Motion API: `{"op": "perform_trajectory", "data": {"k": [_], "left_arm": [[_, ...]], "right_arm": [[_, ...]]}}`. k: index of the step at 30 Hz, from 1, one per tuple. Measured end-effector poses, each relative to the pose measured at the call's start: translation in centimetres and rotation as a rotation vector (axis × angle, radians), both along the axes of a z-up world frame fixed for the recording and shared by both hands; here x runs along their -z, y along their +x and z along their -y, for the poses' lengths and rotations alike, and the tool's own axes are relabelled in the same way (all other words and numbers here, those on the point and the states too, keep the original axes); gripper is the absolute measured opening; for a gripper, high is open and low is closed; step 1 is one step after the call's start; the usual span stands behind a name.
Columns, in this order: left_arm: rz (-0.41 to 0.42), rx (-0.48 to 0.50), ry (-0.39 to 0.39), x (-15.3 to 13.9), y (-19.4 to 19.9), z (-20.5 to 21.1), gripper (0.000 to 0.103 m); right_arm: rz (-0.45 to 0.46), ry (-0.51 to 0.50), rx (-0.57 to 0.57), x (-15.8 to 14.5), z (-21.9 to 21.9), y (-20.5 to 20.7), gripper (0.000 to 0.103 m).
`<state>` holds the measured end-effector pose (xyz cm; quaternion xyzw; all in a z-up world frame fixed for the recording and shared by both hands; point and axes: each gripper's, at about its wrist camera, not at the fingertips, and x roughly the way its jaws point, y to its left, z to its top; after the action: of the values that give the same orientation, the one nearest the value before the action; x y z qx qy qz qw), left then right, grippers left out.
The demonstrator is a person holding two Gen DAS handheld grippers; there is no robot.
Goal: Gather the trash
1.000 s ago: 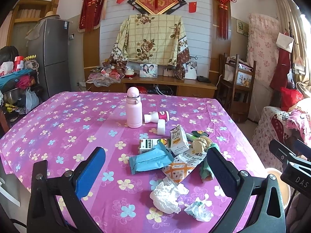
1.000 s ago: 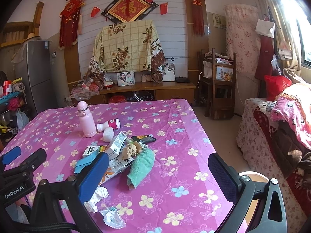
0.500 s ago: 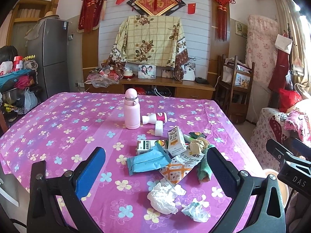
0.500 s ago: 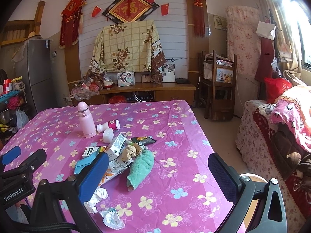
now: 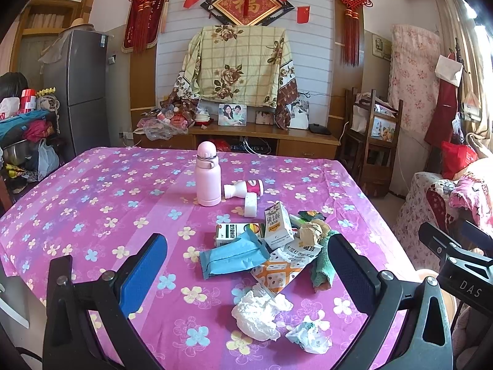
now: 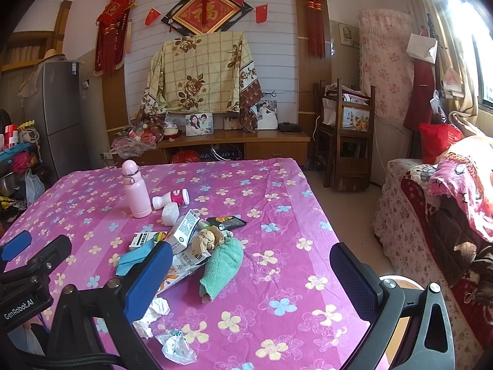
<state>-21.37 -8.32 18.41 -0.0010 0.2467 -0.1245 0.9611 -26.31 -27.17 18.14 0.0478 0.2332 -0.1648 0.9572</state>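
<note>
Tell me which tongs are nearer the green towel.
Right. The towel lies just ahead of the right tongs, between the fingers; from the left tongs it sits off by the right finger.

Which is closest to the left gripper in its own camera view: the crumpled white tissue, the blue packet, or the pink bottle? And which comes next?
1. Crumpled white tissue, just ahead of the left gripper.
2. Blue packet, mid-pile.
3. Pink bottle, upright, beyond the pile.
</note>
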Motion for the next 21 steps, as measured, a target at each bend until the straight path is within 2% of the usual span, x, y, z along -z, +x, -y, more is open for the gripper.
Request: {"op": "perform_trajectory", "data": {"k": [21], "left_arm": [[-0.035, -0.011, 0.001, 1.0, 0.6, -0.2, 0.103]], "right_arm": [[-0.019, 0.016, -0.010, 0.7, 0.1, 0.1, 0.103]]}}
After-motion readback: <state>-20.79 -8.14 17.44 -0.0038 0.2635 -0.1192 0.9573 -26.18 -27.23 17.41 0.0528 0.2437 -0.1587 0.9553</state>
